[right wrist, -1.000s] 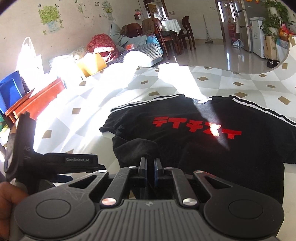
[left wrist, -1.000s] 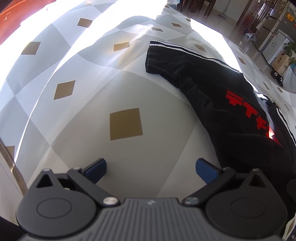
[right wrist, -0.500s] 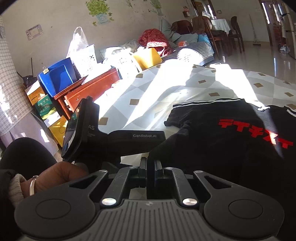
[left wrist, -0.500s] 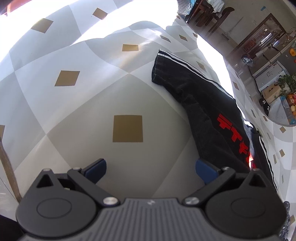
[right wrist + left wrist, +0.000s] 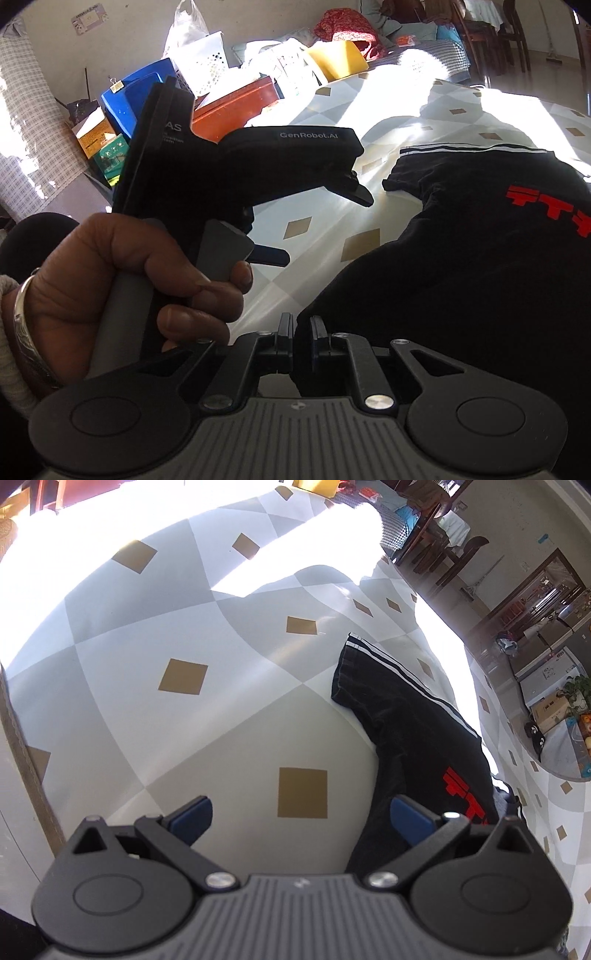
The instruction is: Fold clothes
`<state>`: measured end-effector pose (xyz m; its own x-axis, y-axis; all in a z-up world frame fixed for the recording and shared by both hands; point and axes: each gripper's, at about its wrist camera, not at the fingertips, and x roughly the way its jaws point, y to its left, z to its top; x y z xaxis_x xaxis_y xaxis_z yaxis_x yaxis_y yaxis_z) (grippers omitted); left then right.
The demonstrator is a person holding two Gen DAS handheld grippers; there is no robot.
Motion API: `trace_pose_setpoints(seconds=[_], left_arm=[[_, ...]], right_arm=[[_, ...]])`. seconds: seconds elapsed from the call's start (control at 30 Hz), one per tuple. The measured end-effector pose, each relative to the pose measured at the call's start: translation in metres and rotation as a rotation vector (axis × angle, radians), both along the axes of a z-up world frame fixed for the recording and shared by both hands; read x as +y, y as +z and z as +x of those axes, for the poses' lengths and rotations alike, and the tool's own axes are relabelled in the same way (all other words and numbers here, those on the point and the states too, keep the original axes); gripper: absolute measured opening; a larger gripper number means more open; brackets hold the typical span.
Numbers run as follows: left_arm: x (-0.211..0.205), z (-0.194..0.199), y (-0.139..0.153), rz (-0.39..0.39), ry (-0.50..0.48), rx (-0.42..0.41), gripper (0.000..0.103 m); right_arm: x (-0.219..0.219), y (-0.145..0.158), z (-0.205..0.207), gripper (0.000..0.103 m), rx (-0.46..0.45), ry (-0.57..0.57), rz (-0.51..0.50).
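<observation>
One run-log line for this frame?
left gripper: open, empty | right gripper: opening, black T-shirt fabric between fingers | T-shirt partly folded on tablecloth

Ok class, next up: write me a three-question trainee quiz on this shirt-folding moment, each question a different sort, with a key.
1. True or false: the left gripper holds the black T-shirt.
2. The print on the T-shirt is: A white, B red, C yellow.
3. Fill in: the sleeve is trimmed with white ____.
Key: 1 false, its jaws stand open over the tablecloth; 2 B; 3 stripes.
</observation>
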<state>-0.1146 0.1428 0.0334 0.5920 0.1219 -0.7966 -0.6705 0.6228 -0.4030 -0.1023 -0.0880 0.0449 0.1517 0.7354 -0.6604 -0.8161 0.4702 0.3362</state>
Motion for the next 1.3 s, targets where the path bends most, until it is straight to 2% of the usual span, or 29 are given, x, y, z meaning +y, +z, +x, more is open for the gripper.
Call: trace_pose_setpoints(seconds=[0.07, 0.1, 0.27, 0.4, 0.53, 0.63, 0.77, 0.9, 1.13, 1.3], left_arm=[[0.004, -0.002, 0.000, 0.008, 0.009, 0.013, 0.103], [0.006, -0.004, -0.002, -0.001, 0.019, 0.016, 0.103], [0.015, -0.011, -0.005, -0.025, 0.088, 0.049, 0.103], [0.014, -0.008, 0.007, -0.008, 0.047, 0.068, 0.103], [0.014, -0.010, 0.021, 0.050, 0.033, 0.060, 0.103], [0.016, -0.011, 0.022, 0.081, 0.042, 0.072, 0.103], [0.019, -0.011, 0.010, 0.031, 0.048, 0.093, 0.103], [0.022, -0.011, 0.003, 0.007, 0.069, 0.105, 0.103], [0.023, -0.008, -0.002, -0.007, 0.082, 0.111, 0.103], [0.020, -0.006, -0.004, -0.017, 0.080, 0.115, 0.103]], right_arm=[[0.007, -0.006, -0.002, 0.017, -0.025, 0.023, -0.091], [0.007, -0.006, -0.003, 0.019, -0.046, 0.026, -0.103], [0.002, 0.011, 0.003, 0.022, -0.091, -0.009, -0.005], [0.016, 0.014, 0.006, 0.022, -0.156, -0.007, 0.006], [0.031, 0.011, 0.008, 0.022, -0.196, -0.007, 0.011], [0.042, 0.006, 0.009, 0.022, -0.211, 0.006, 0.008], [0.058, -0.006, 0.005, 0.022, -0.255, 0.061, -0.042], [0.062, -0.020, 0.009, 0.022, -0.295, 0.032, -0.134], [0.042, -0.030, 0.031, 0.022, -0.236, -0.088, -0.174], [0.036, -0.031, 0.032, 0.022, -0.256, -0.103, -0.189]])
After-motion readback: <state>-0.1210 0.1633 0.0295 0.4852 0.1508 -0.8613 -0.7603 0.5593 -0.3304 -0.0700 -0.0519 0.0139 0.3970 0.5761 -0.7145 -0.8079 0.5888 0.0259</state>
